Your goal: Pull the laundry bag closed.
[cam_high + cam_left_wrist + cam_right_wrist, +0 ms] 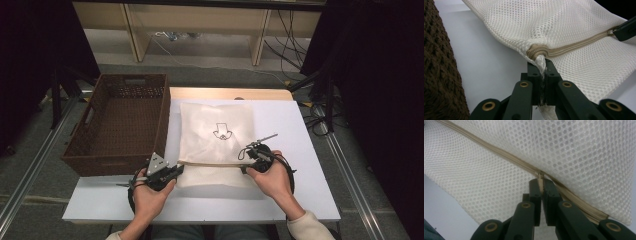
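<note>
A white mesh bag lies flat on the white table, just right of a brown woven basket. A tan zipper runs across the bag near its front edge. The left gripper is clenched on the bag's fabric at the zipper's left end. The right gripper is clamped tight on the zipper pull farther along. A person's hands hold both tools at the near side of the table.
</note>
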### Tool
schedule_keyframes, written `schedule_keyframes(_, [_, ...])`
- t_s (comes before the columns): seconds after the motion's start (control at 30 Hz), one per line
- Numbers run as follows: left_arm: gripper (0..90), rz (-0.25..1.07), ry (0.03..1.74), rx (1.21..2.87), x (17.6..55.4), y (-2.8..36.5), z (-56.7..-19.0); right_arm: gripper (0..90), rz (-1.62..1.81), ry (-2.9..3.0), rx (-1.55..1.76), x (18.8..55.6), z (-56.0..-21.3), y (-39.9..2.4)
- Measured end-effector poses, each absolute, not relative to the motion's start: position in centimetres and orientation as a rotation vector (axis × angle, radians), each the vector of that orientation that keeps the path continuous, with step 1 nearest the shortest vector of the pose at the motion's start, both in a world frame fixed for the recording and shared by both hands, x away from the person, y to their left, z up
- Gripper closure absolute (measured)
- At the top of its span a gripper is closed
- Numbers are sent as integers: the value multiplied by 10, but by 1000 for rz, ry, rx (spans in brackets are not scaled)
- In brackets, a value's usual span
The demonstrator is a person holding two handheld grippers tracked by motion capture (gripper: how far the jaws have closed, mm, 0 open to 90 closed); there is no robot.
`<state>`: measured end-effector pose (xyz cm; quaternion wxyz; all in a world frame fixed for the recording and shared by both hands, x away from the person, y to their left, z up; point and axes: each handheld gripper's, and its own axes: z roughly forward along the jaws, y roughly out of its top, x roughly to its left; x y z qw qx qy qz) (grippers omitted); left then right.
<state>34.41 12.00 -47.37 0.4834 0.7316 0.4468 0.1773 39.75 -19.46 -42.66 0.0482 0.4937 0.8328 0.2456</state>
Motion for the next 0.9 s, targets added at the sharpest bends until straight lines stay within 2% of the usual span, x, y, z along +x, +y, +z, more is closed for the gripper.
schedule_keyframes(0.9, [861, 438, 1079, 1792, 345, 121, -474, 879, 765, 2516, 1534, 397, -425, -206])
